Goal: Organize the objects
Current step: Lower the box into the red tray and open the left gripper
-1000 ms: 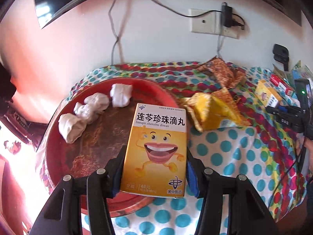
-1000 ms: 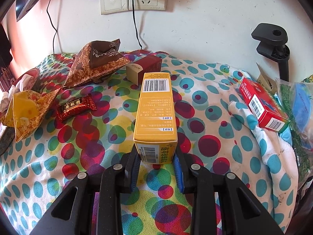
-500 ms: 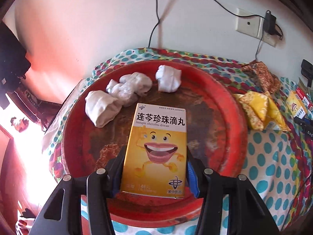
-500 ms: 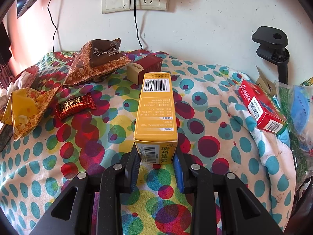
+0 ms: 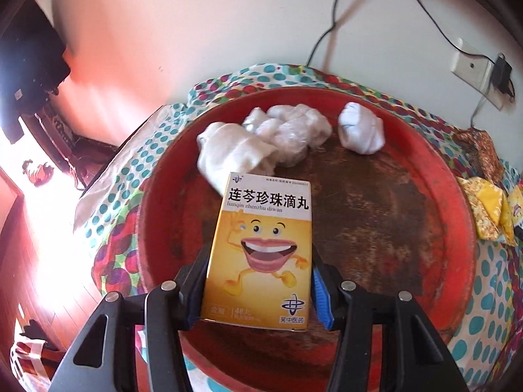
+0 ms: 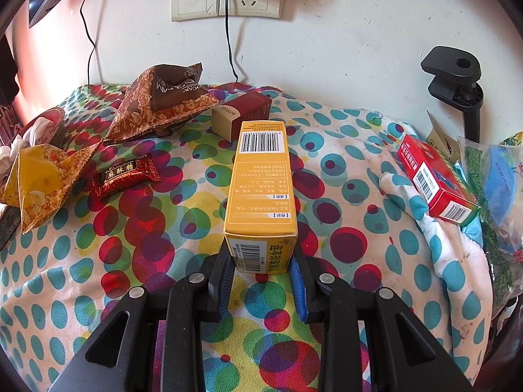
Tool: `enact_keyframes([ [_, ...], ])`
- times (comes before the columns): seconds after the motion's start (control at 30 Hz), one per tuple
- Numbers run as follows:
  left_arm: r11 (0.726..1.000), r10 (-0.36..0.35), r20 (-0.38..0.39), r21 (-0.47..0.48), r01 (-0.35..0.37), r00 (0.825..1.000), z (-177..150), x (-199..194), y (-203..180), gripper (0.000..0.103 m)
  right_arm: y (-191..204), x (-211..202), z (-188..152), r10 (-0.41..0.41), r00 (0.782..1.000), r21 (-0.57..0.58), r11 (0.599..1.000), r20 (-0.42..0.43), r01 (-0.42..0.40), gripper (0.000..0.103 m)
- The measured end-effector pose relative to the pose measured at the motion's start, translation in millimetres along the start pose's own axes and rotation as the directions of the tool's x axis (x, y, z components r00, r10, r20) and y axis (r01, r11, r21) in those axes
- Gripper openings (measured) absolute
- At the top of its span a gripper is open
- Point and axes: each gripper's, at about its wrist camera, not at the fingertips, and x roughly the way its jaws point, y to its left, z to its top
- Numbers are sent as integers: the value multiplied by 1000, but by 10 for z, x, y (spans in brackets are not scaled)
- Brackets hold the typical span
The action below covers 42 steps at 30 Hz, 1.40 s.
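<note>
Red tray [image 5: 457, 228] under left tool's [image 5: 258, 290] yellow box [image 5: 261, 248]

We see the red tray [image 5: 457, 228] bare at centre and right. White wads [image 5: 261, 137] crowd its upper left rim.

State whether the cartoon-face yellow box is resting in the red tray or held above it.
Held above it. The left tool grips the yellow box by its sides over the red tray; contact underneath cannot be seen.
</note>
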Motion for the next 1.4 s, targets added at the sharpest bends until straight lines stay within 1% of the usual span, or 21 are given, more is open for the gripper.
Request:
enact_keyframes([
  [0.17,999,49,-28,-2,-49,998,36,146,195,54,1,2,1,-1,1000,-1,1000,0,1,29],
  [0.23,999,48,-28,-12,-49,998,58,181,243,53,1,2,0,-2,1000,-1,1000,0,2,29],
  [0.37,997,81,-19,2,-81,997,137,261,257,53,13,1,-1,-4,1000,-1,1000,1,4,29],
  [0.5,997,76,-30,-3,-76,997,188,342,279,53,11,1,-2,-4,1000,1,1000,1,4,29],
  [0.7,997,80,-25,-10,-80,997,247,371,271,53,13,1,-2,-5,1000,2,1000,1,5,29],
  [0.77,996,82,-26,-28,-83,996,252,370,281,53,17,1,-2,-5,1000,2,1000,1,5,29],
  [0.93,996,66,-54,-63,-70,996,233,383,304,55,13,2,-2,-6,1000,3,1000,1,6,29],
  [1.13,995,16,-72,-92,-23,997,203,317,310,62,17,3,0,-6,1000,3,1000,1,6,29],
  [1.3,996,-5,-50,-94,0,999,145,155,289,67,26,0,1,-9,1000,2,1000,2,9,29],
  [1.4,997,-7,-9,-77,6,1000,97,-4,244,68,35,-6,3,-5,1000,7,1000,2,5,29],
])
